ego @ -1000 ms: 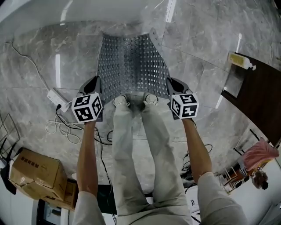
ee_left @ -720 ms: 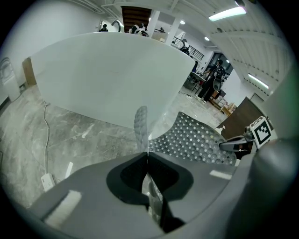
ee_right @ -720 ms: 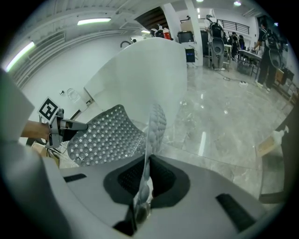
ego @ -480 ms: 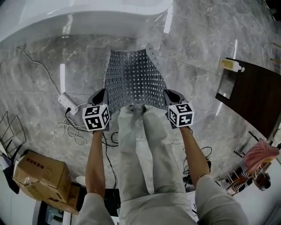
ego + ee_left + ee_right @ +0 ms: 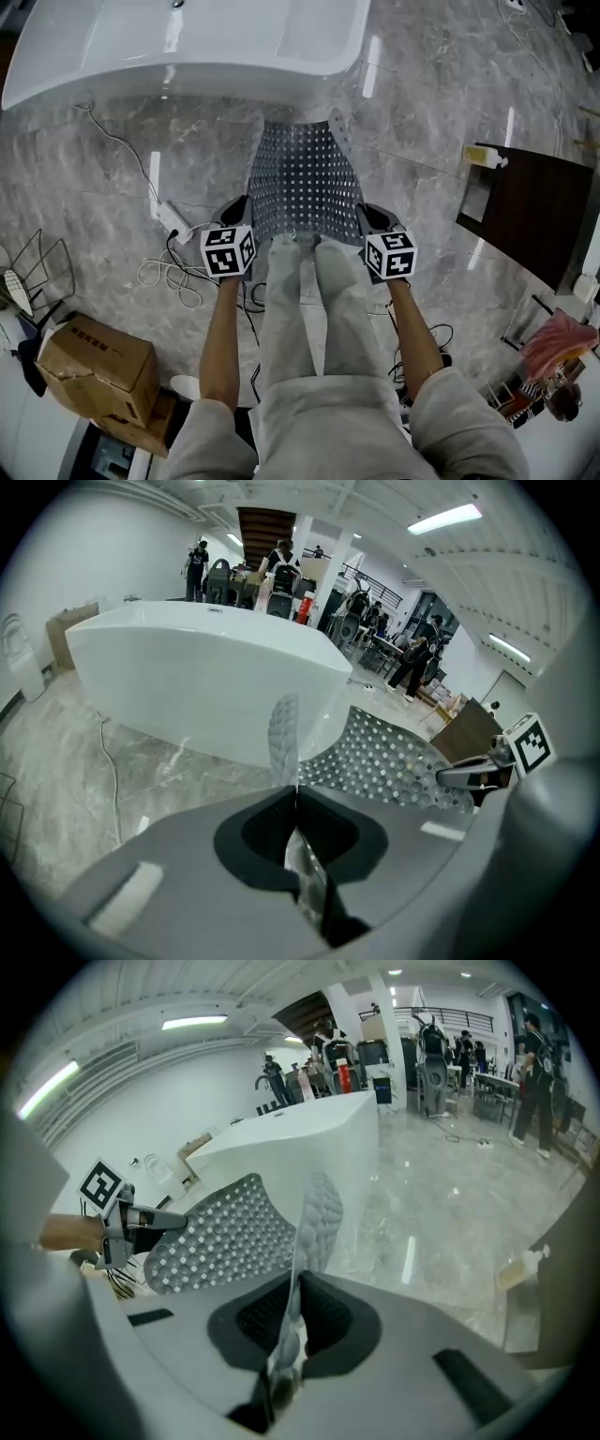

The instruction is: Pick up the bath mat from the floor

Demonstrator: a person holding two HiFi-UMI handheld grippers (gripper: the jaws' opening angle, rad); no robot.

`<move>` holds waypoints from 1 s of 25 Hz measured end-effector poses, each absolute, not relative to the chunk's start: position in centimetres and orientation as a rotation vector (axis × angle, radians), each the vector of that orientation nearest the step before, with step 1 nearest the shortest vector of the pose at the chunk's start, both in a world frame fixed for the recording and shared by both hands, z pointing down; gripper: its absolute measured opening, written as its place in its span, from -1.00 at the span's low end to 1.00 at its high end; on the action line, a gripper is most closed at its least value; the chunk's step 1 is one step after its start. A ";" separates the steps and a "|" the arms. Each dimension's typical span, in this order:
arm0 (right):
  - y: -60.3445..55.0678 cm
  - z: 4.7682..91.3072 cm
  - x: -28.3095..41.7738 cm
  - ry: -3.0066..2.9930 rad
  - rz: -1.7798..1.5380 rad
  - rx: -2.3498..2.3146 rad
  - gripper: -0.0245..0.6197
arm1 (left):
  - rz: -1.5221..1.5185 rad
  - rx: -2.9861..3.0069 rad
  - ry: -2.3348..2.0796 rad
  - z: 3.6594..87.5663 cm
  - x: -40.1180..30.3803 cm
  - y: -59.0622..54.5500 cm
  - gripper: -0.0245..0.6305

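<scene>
The grey bath mat (image 5: pixel 305 178), studded and full of small holes, hangs between my two grippers with its far end toward the white bathtub (image 5: pixel 187 47). My left gripper (image 5: pixel 238 206) is shut on the mat's near left corner. My right gripper (image 5: pixel 368 215) is shut on the near right corner. In the left gripper view the mat (image 5: pixel 394 761) curves away to the right from the closed jaws of the left gripper (image 5: pixel 295 794), an edge pinched between them. In the right gripper view the mat (image 5: pixel 225 1237) spreads left from the right gripper (image 5: pixel 295 1283).
A power strip (image 5: pixel 172 220) with loose cables lies on the marble floor to the left. A cardboard box (image 5: pixel 94 361) and a wire rack (image 5: pixel 28 281) stand at lower left. A dark table (image 5: pixel 534 211) with a bottle (image 5: pixel 483 157) is at right. The person's legs are below the mat.
The view has risen and the bathtub has come into sight. Both grippers stay shut on the mat's near corners, and the mat looks smaller and farther from the floor.
</scene>
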State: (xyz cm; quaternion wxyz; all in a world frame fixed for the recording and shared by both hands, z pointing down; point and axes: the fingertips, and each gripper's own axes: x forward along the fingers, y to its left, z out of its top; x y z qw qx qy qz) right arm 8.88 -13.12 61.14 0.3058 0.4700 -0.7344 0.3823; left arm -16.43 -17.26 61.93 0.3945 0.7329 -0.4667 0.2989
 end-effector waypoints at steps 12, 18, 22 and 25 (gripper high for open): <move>-14.2 48.4 9.5 -2.011 0.917 1.277 -0.86 | 0.723 1.931 -1.208 48.7 -16.1 -16.7 -0.87; -14.6 43.1 9.3 -2.051 0.886 1.307 -0.86 | 0.679 1.972 -1.222 43.3 -15.4 -17.8 -0.87; -15.0 39.7 9.5 -2.074 0.867 1.344 -0.86 | 0.650 2.006 -1.230 39.9 -14.7 -18.5 -0.87; -15.6 37.1 9.7 -2.105 0.845 1.378 -0.86 | 0.639 2.045 -1.236 37.3 -14.4 -19.0 -0.87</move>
